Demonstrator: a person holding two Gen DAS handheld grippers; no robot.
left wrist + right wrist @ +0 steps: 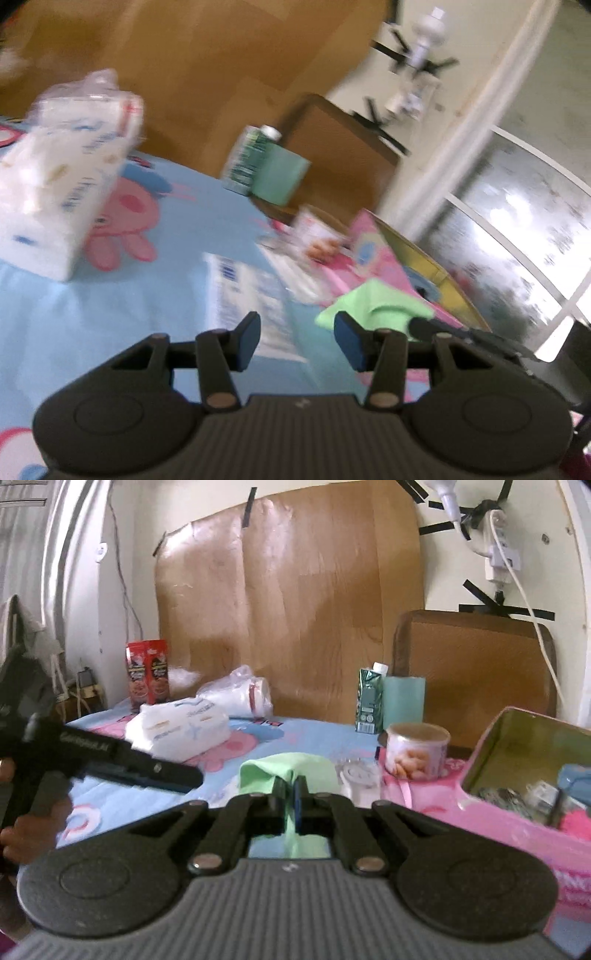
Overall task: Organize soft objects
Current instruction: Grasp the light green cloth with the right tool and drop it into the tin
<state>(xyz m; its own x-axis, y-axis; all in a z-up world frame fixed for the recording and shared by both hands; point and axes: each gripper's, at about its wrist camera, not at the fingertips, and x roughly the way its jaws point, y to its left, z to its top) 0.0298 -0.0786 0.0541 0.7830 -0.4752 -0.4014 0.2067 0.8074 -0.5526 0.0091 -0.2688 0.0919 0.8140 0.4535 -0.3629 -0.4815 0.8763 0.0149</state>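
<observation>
Green cloth (291, 771), limp and light, bunched on the blue cartoon sheet (295, 731) beside the pink box (480, 753); likely best pinched at a raised fold. Pinched already by right gripper (290, 794), fingers pressed together on it. Left gripper (297, 341) spread, holding nothing.

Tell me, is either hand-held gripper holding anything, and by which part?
The right hand-held gripper pinches the green cloth at a bunched fold near its edge. The left hand-held gripper is open, holding nothing.
</observation>
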